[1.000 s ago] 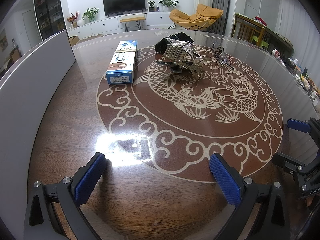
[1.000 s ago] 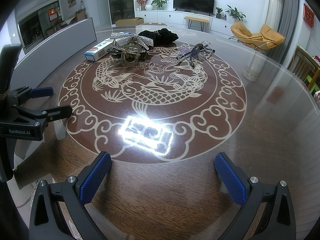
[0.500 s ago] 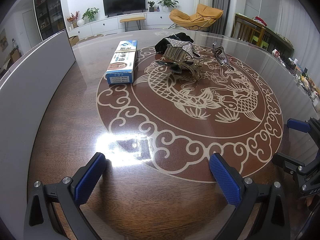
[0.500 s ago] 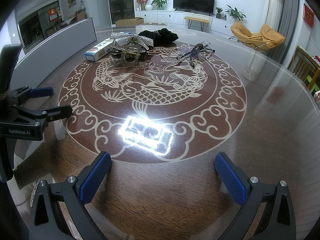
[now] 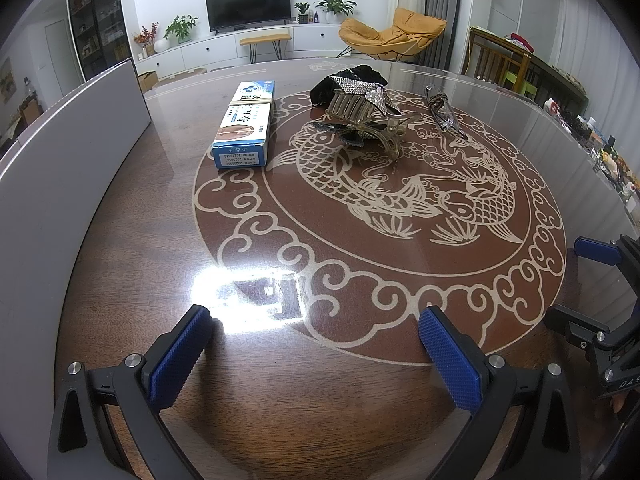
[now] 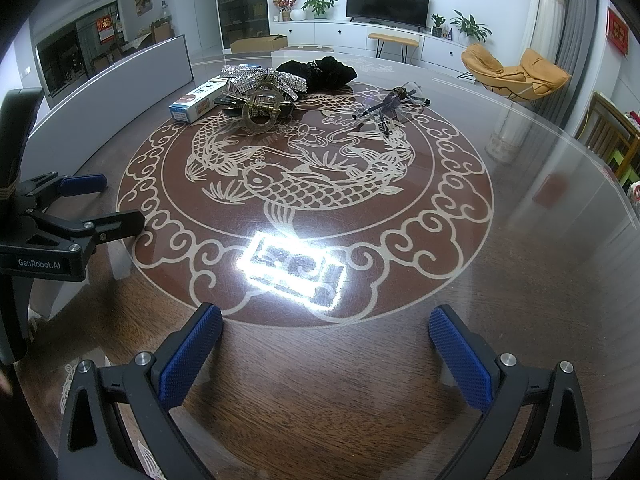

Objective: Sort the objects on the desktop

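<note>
Lying far across the table (image 5: 132, 280), the stiff, light box (image 5: 244, 126) is best taken across its narrow sides. The glasses (image 6: 390, 106) look fragile. Both the left gripper (image 5: 316, 344) and right gripper (image 6: 326, 342) are held spread, empty.

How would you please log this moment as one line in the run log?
phase: pre-grasp | left claw: open, empty | right claw: open, empty | box, hair clip, glasses: untouched on table

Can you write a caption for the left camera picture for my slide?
Open left tongs hover empty over a fish-patterned table, facing a blue box, hair clip and glasses.
</note>
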